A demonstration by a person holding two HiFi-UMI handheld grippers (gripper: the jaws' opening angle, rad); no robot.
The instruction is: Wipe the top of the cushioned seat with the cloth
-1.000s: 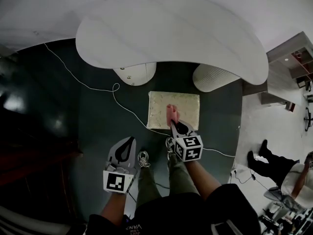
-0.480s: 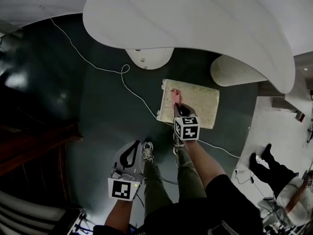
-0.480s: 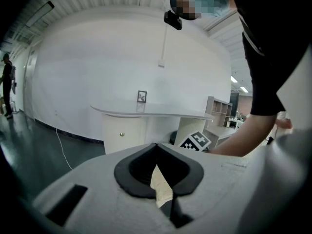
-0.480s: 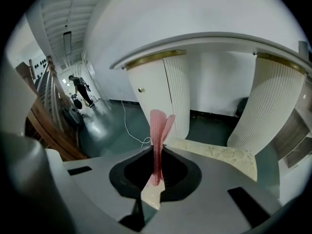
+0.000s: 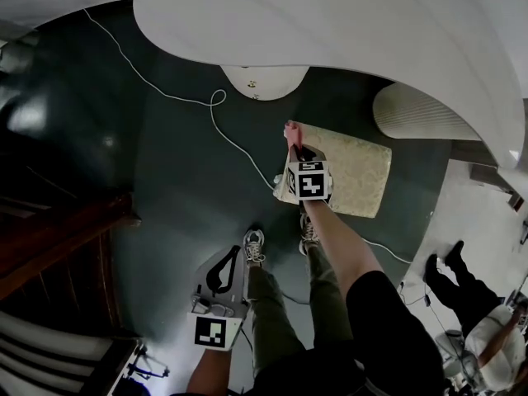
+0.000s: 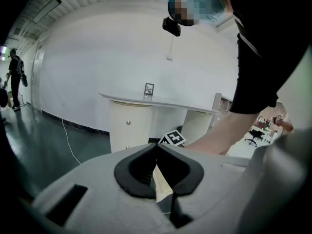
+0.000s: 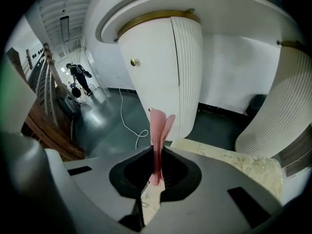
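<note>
A cream patterned cushioned seat (image 5: 355, 172) stands on the dark floor under the white desk. My right gripper (image 5: 295, 148) is over the seat's left end, shut on a pink cloth (image 5: 290, 129) that pokes out past its tips. In the right gripper view the cloth (image 7: 159, 130) stands up between the closed jaws, with the seat (image 7: 229, 161) below and to the right. My left gripper (image 5: 223, 272) hangs low by the person's left leg, far from the seat, jaws together with nothing in them (image 6: 157, 150).
A curved white desk (image 5: 346, 23) overhangs the seat, on a rounded pedestal (image 5: 262, 81) and a ribbed one (image 5: 421, 110). A white cable (image 5: 177, 97) runs across the floor. The person's shoes (image 5: 254, 246) stand just short of the seat. Another person sits at the lower right (image 5: 474, 304).
My right gripper has carried the cloth from the seat's middle to its left end. The head view has swung closer to the desk. My left gripper has dropped lower in view.
</note>
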